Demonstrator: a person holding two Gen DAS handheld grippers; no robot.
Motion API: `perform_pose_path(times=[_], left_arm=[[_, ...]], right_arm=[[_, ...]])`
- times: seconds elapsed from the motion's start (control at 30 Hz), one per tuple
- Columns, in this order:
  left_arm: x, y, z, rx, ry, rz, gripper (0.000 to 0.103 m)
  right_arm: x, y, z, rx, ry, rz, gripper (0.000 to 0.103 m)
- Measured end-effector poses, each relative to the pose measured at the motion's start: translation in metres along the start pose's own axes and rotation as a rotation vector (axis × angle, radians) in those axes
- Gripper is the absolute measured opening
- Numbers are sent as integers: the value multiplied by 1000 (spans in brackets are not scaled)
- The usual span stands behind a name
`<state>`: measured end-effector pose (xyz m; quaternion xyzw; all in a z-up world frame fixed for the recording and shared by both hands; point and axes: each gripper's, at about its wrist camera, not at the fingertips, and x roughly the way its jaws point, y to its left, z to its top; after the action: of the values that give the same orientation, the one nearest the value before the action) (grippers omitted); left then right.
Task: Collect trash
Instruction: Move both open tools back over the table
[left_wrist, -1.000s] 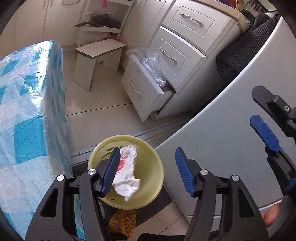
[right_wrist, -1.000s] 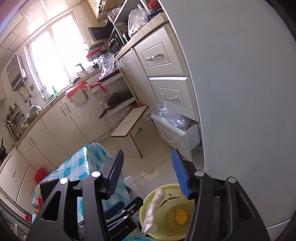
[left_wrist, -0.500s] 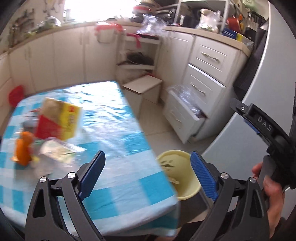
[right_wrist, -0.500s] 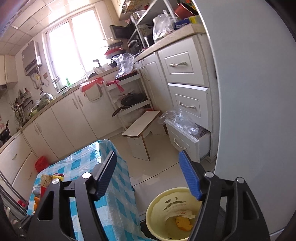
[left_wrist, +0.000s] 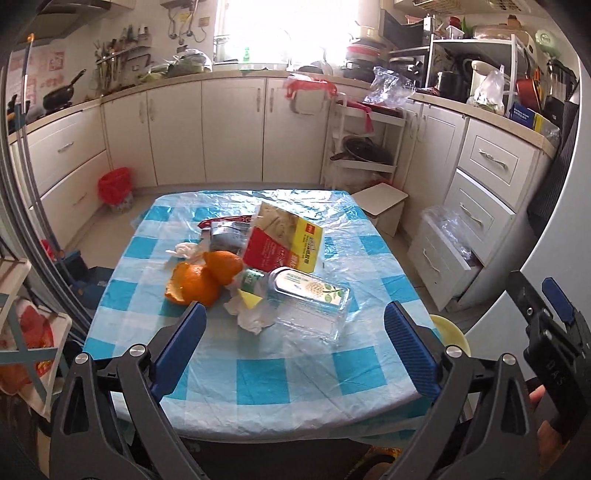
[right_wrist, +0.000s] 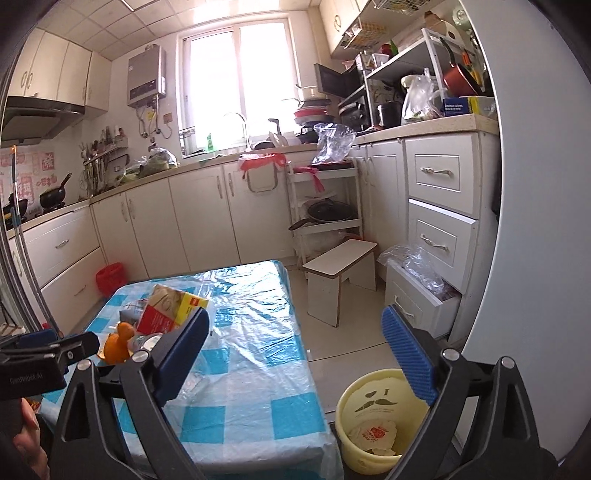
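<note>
Trash lies on the blue-checked table (left_wrist: 258, 373): orange peel (left_wrist: 201, 277), crumpled tissue (left_wrist: 251, 314), a clear plastic box (left_wrist: 308, 306), a red and yellow carton (left_wrist: 284, 240) and a grey wrapper (left_wrist: 225, 236). My left gripper (left_wrist: 295, 347) is open and empty above the table's near edge, short of the tissue. My right gripper (right_wrist: 295, 350) is open and empty, held over the table's right edge. The yellow bin (right_wrist: 373, 417) stands on the floor right of the table with paper trash inside; its rim shows in the left wrist view (left_wrist: 448, 332).
A white fridge wall (right_wrist: 535, 258) stands at the right. An open drawer with a plastic bag (right_wrist: 421, 291) and a small white stool (right_wrist: 340, 277) are beyond the bin. White cabinets (left_wrist: 229, 129) line the back. A red bin (left_wrist: 114, 186) sits far left.
My left gripper has swung from over the yellow bin, where white tissue hung by its left finger, back over the table and is empty. My right gripper has lifted and turned towards the room.
</note>
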<state>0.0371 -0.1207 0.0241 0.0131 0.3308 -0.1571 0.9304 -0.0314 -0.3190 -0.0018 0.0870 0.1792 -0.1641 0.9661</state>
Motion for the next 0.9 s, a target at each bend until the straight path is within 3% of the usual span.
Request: perform_pose_path(times=[0.4,0.9], left_arm=[[-24,29,-6,-22,-41,34,95],[-23,33,-7,-34,-32,35,95]], right_arm=[[2,39,-13,-82,-6,38,93],[4,39,-17,-84,10,46,94]])
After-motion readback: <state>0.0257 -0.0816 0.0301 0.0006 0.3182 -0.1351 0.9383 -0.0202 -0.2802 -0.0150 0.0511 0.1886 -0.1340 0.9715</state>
